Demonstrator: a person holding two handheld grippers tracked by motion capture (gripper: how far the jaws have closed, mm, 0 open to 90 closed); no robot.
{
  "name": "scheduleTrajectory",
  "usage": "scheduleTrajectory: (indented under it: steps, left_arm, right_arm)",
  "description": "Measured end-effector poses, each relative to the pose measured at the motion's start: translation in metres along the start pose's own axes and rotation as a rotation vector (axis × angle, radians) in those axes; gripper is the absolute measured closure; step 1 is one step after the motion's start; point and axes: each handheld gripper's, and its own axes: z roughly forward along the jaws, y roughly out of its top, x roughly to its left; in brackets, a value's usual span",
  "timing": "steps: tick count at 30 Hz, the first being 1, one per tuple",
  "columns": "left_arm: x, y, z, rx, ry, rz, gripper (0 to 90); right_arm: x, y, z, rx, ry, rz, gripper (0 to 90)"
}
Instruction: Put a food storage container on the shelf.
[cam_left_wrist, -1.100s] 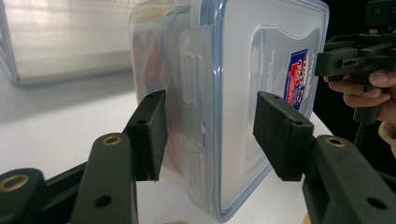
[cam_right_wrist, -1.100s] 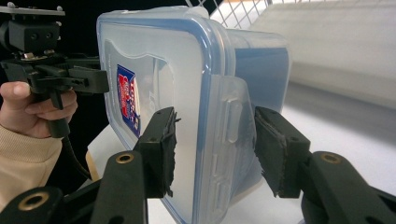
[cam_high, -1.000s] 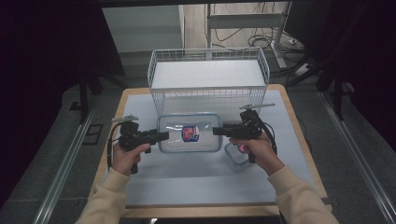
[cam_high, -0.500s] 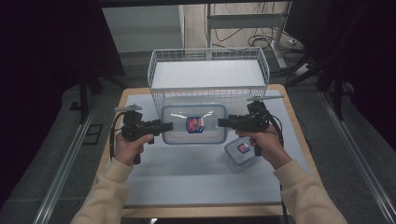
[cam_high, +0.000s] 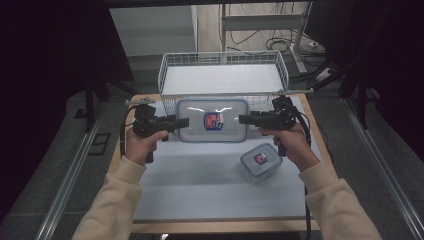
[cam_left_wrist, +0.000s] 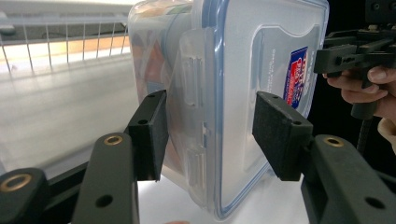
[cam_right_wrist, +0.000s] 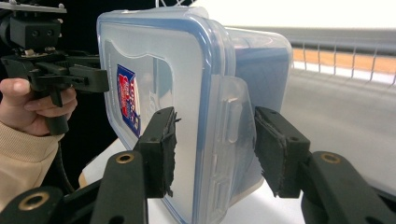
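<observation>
Aloft between two hands, a large lidded food box (cam_high: 213, 120) hangs above the worktop (cam_high: 200, 185), just in front of a white wire basket (cam_high: 223, 75). The left gripper (cam_high: 181, 122) clamps one short end and the right gripper (cam_high: 246, 119) the other — each set of jaws pinching the box across its lid and underside, over a side latch. A smaller box (cam_high: 260, 161) sits on the worktop near the person's right hand (cam_high: 290, 145). The job, by the look of it, is to carry the big box over the basket's near rim. Doing it well calls for both hands to travel together and level, with steady pressure — if one end slips or lags, the box could twist out or catch the wire.
</observation>
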Motion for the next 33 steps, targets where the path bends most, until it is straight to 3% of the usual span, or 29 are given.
scheduleTrajectory:
  steps: [14,33]
  left_arm:
    - [-0.005,0.038,0.007,-0.019,-0.013,0.041,47.3]
    - [0.005,0.086,0.029,-0.021,-0.042,0.068,47.6]
  right_arm:
    - [-0.004,0.035,-0.018,-0.029,-0.023,-0.028,50.7]
    - [-0.022,0.075,-0.026,-0.046,-0.051,-0.040,50.8]
